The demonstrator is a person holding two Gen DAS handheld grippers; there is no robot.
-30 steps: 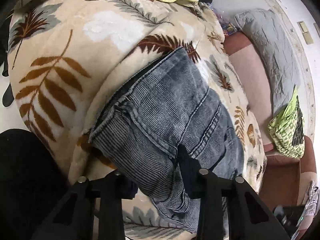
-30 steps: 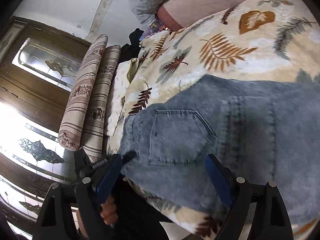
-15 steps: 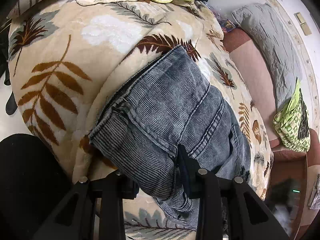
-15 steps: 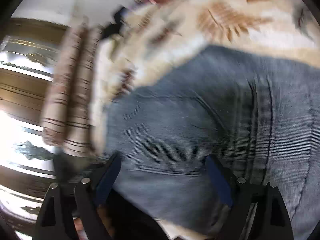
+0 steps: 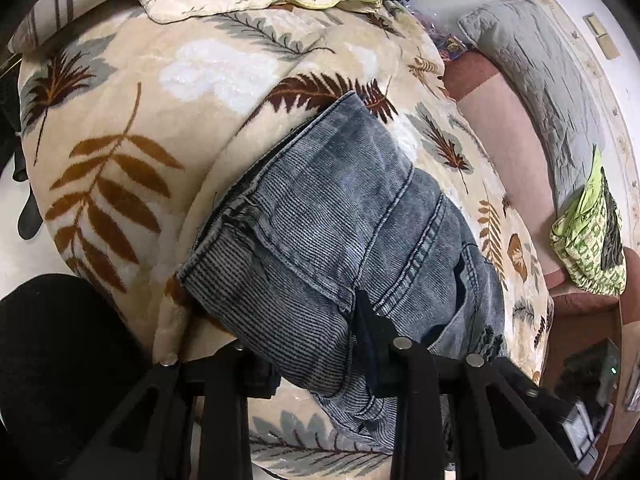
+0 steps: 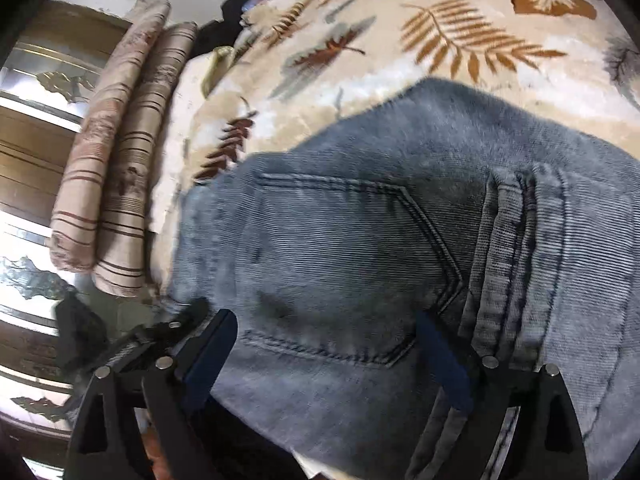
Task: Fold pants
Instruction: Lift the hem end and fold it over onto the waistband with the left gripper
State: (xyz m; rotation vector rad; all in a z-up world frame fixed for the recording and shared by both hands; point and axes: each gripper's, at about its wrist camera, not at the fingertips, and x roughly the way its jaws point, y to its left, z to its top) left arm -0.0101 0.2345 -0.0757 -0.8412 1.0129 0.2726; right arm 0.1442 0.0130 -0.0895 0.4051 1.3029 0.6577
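Faded blue-grey jeans (image 5: pixel 340 240) lie bunched on the bed, with one claw holding them and one claw over them.

The jeans rest on a soft cream blanket with brown and grey leaves (image 5: pixel 132 128) that covers the bed, close to its near edge. The left claw (image 5: pixel 316 344) is closing and pinches a thick fold of the jeans near the hem, I think to keep that end still. The right claw (image 6: pixel 324 356) is spread wide and opening more, above the back pocket (image 6: pixel 344 264); the cloth sits between its blue tips but is not squeezed, so it looks ready to take a new hold. Beside the blanket lie two striped rolled cushions (image 6: pixel 116 168), and farther off a grey quilted pillow (image 5: pixel 540 92) and a green patterned bag (image 5: pixel 588 248).
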